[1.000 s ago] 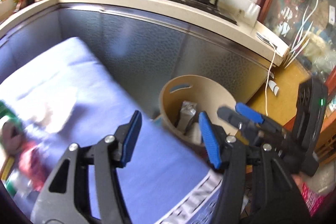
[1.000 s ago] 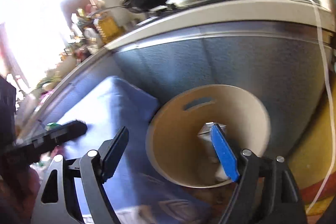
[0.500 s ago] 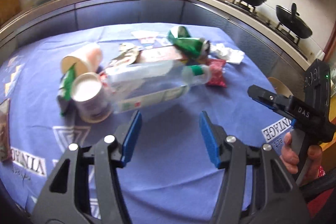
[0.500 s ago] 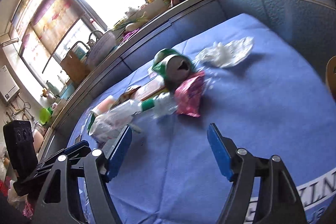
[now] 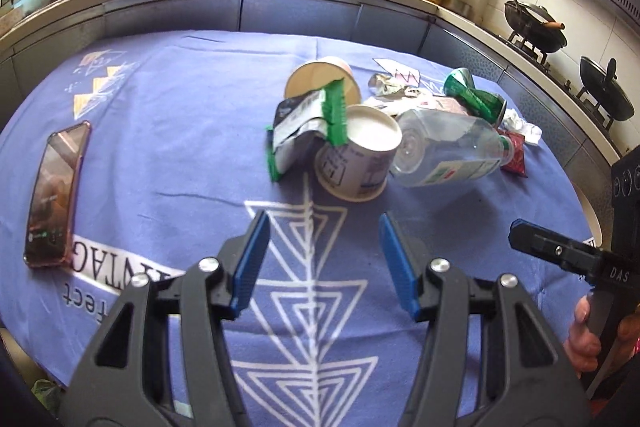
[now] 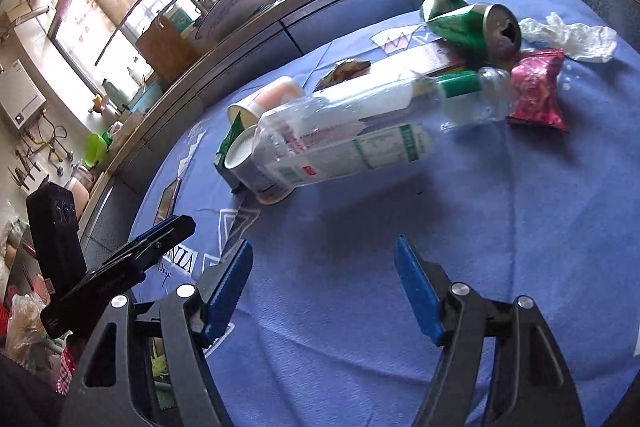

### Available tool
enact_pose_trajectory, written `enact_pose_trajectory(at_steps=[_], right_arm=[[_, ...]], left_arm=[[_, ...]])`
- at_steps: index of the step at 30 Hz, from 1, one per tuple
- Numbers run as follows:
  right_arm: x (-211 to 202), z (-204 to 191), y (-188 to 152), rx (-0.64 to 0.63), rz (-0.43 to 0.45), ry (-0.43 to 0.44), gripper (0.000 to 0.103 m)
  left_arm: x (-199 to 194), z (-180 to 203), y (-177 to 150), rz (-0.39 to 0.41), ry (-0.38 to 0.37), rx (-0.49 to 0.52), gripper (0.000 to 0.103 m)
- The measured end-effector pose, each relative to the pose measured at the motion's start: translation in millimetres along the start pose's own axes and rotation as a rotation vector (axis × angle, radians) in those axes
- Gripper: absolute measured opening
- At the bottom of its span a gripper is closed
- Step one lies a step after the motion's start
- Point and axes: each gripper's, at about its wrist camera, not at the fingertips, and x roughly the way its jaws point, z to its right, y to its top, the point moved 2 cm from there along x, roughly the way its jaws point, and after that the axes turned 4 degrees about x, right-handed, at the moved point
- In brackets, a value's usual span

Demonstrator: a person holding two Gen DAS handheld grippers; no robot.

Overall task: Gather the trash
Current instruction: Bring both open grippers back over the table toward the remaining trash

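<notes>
- Readable writing: "DAS" in white on the black body of the right gripper (image 6: 322, 263) as seen from the left wrist view; on the blue tablecloth (image 5: 160, 147), white print reading "VINTAG" upside down and "fect" beneath it, plus nested triangle patterns.
- Label text on clear plastic bottle (image 5: 448, 151) and white paper cup (image 5: 356, 163): too small to read; green and red marks on the bottle's white label.
- Bottle lying on its side, long axis running left to right in the right wrist view, green-banded neck toward the pink snack packet (image 6: 538, 87), base against the white cup.
- Crushed green can (image 6: 468, 25) on its side, open top facing the right camera, beside a crumpled white wrapper (image 6: 572, 37).
- Green-and-white packet (image 5: 304, 127) leaning on the cup.
- Phone (image 5: 54, 191) flat, far left.
- Left gripper (image 5: 322, 247): jaws apart, empty, above the cloth short of the pile.
- Right gripper: jaws wide apart, empty.
</notes>
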Motion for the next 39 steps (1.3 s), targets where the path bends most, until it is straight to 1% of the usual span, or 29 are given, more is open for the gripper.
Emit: enact_pose_trajectory(at_steps=[3, 6, 8, 13, 17, 23, 32, 39], right_arm=[[5, -14, -4, -0.029, -0.012, -0.024, 0.071], [9, -17, -1, -0.040, -0.021, -0.042, 0.071], [12, -20, 3, -0.033, -0.020, -0.048, 0.071], [18, -22, 5, -0.026, -0.033, -0.057, 0.071], [18, -26, 4, -0.034, -0.033, -0.071, 0.071], [16, -27, 0, -0.026, -0.029, -0.085, 0.071], [2, -22, -2, -0.013, 0.002, -0.099, 0.071], [-1, -16, -1, 0.000, 0.007, -0.089, 0.071]], left_arm=[[0, -6, -2, 0.016, -0.004, 0.010, 0.055], [0, -11, -4, 0.037, 0.003, 0.028, 0.055], [1, -14, -4, 0.046, -0.007, 0.027, 0.055], [5, -20, -4, 0.046, -0.030, 0.017, 0.055], [6, -23, -5, 0.040, -0.032, 0.008, 0.055], [9, -23, -6, 0.005, -0.005, -0.008, 0.055], [9, -13, -8, -0.038, 0.053, 0.026, 0.055], [10, -6, -9, -0.056, 0.098, 0.056, 0.055]])
